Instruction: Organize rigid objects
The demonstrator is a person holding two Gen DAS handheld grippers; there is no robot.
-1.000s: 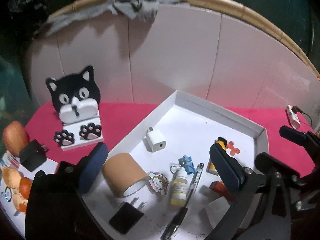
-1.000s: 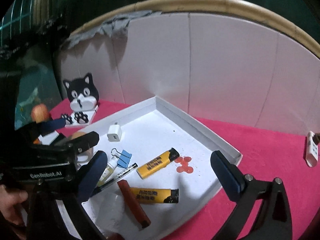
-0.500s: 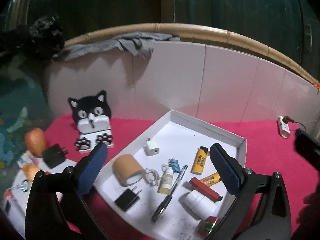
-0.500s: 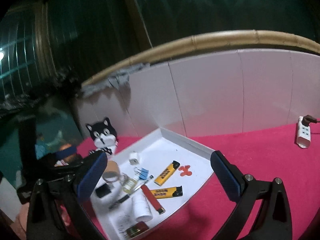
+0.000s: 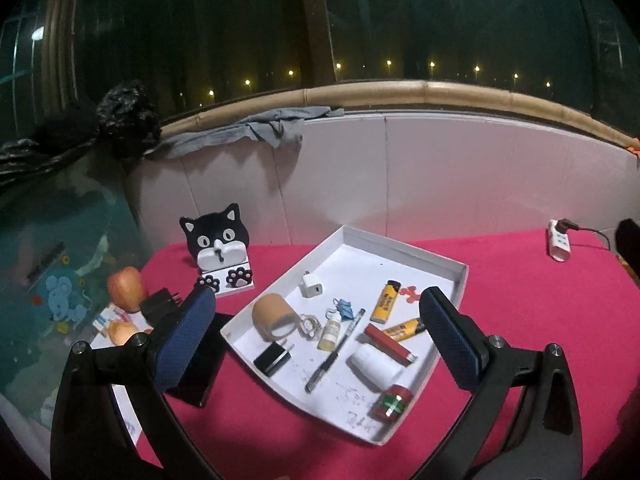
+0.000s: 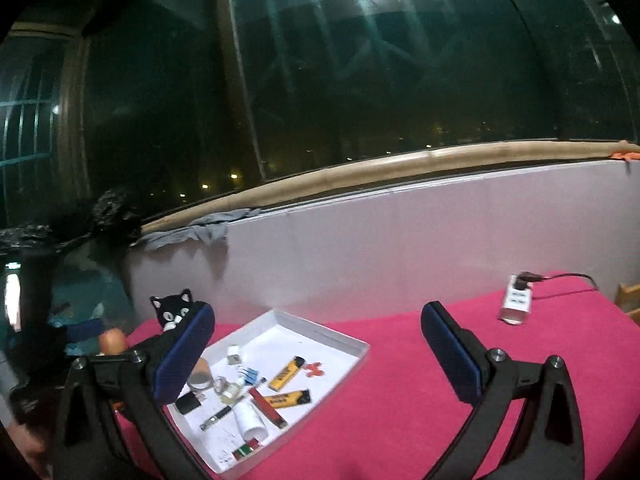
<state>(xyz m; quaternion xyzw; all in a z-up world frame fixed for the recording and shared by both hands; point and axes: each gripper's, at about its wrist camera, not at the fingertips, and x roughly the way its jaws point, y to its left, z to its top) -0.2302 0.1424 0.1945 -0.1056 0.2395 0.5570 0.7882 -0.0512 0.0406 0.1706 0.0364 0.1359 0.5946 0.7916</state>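
A white tray (image 5: 456,276) sits on the pink cloth and holds several small things: a brown tape roll (image 5: 273,316), a white charger (image 5: 312,284), two yellow lighters (image 5: 385,301), a red lighter (image 5: 390,343), a black pen (image 5: 334,354), a small bottle (image 5: 330,328), a white cylinder (image 5: 374,363) and a black adapter (image 5: 272,357). My left gripper (image 5: 316,340) is open and empty, held well above the tray. My right gripper (image 6: 316,354) is open and empty, high above the tray (image 6: 352,346), which also shows in the right wrist view.
A black cat-shaped stand (image 5: 219,245) stands left of the tray by the white wall. An apple (image 5: 125,288), a black plug (image 5: 159,305) and a dark phone (image 5: 200,364) lie at the left. A white power strip (image 5: 559,245) with a cable lies far right.
Both grippers have pulled back and risen away from the tray, so it looks smaller and the dark window now shows. Both stay open and empty.
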